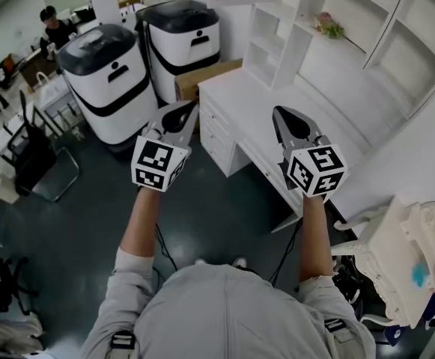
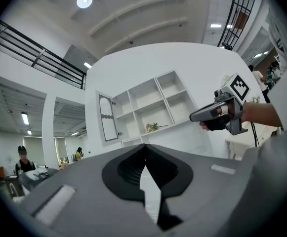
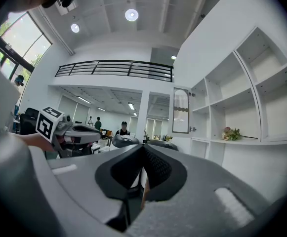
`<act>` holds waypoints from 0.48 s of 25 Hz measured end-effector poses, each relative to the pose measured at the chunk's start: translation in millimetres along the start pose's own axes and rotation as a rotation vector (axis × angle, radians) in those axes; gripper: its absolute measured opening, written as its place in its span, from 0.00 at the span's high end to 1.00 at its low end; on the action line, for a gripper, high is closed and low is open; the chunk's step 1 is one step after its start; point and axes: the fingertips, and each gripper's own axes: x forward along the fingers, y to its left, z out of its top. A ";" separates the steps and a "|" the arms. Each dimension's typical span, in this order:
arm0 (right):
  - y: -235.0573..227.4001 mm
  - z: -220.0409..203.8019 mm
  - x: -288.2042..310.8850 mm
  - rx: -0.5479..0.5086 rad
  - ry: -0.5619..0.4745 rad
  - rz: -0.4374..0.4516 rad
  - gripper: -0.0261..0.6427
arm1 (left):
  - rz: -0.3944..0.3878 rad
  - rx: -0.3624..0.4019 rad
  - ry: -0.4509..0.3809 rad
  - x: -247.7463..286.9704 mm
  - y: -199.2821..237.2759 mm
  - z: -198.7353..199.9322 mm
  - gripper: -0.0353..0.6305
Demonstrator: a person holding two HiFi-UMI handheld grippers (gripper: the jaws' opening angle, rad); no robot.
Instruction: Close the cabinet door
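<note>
Grey left gripper [image 1: 192, 109] centre-left, jaws together and empty, grey right gripper [image 1: 279, 115] centre-right likewise, white glass-panelled cabinet door [image 3: 181, 110] standing open, right of centre.

The cabinet [image 1: 329, 73] looks matt white, the floor [image 1: 90, 238] glossy.

Two grippers show in the head view's middle: one left gripper [image 1: 194, 105] and one right gripper [image 1: 278, 111]. At the upper left of that frame stand two white machines with dark lids, the nearer machine [image 1: 108, 88] and the farther machine [image 1: 187, 43]. Right of them sits one cardboard box [image 1: 206, 77], next to one white desk [image 1: 254, 107]. One bunch of flowers [image 1: 328, 27] lies at the upper right. One cabinet door [image 3: 181, 110] shows just right of centre in the right gripper view.
</note>
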 end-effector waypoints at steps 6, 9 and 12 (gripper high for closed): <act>12.8 -6.0 13.4 0.021 0.004 -0.019 0.96 | -0.020 -0.006 0.004 -5.4 14.1 -13.2 0.92; 11.1 -9.1 24.5 0.022 0.005 -0.025 0.96 | -0.029 -0.006 0.012 0.2 19.4 -22.2 0.92; 8.5 -10.3 37.8 0.025 -0.009 -0.027 0.96 | -0.030 -0.005 0.020 10.9 30.1 -30.9 0.92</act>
